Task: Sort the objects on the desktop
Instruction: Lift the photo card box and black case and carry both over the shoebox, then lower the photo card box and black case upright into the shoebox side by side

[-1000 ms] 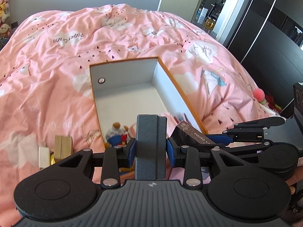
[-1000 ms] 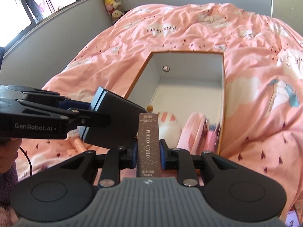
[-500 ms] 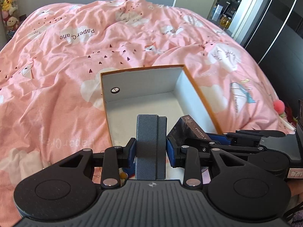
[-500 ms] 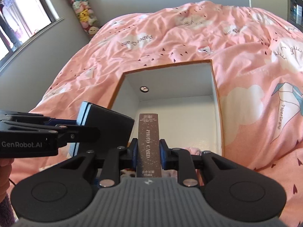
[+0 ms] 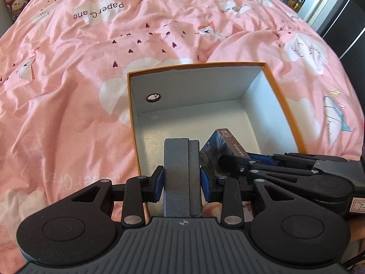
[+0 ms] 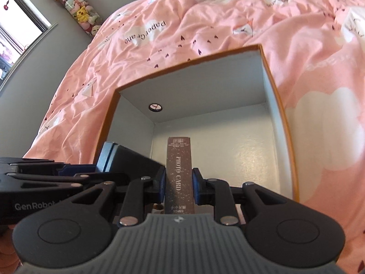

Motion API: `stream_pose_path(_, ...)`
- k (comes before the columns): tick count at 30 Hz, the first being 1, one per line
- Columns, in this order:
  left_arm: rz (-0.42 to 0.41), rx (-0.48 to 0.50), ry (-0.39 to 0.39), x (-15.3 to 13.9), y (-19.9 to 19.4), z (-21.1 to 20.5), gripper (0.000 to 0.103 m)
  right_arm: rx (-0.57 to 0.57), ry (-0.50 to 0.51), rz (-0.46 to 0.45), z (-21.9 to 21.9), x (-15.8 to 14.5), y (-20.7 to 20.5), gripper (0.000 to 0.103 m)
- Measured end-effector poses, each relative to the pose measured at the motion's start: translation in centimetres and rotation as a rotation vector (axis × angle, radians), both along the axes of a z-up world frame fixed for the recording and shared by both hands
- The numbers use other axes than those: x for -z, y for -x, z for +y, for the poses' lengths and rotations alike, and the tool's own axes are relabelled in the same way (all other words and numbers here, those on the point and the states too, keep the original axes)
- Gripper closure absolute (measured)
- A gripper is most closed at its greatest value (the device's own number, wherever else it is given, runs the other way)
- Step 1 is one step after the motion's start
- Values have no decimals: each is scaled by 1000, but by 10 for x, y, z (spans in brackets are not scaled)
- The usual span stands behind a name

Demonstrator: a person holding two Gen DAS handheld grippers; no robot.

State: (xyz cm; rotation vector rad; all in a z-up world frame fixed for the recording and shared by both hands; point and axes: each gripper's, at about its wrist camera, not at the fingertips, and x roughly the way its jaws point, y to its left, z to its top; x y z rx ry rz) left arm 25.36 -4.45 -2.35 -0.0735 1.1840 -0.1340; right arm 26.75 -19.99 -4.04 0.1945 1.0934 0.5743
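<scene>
Both tools have come down and forward over the open box point(image 5: 280, 105) on the bed point(image 5: 68, 80). The left tool point(image 5: 182, 178) is clamped on a grey case point(image 5: 180, 173), the right tool point(image 6: 178, 183) on a photo card pack point(image 6: 179, 166), both poised just above the box's white floor near its front edge. Neither item is released yet; setting them down and letting go is what likely remains.

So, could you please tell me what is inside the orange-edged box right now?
The far half of the orange-edged box shows only bare white floor. Both held items, the grey case and the photo card box, hover over its near half, and they and the jaws cover whatever lies there.
</scene>
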Motion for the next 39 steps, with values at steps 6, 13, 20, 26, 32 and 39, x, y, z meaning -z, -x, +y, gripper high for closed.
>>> stream_pose_path(6,-15,-48,-37,10,-16,3,65,39,-4,20,7,13,-19,79)
stream_pose_path(13,-43,-31,-66,21,-19,-4,66,55,9,55,13,28,-27,79)
stream_pose_path(20,-33,-9,-76,24,-14,-6,66,30,14,98,12,32,-26,77)
stream_pose_path(26,-26,4,-68,25,-14,-4,65,16,21,132,12,34,-24,76)
stream_pose_path(32,-19,28,-55,24,-13,-3,65,23,5,152,10,35,-20,76)
stream_pose_path(39,-10,29,-37,25,-13,1,65,25,8,147,10,34,-19,77)
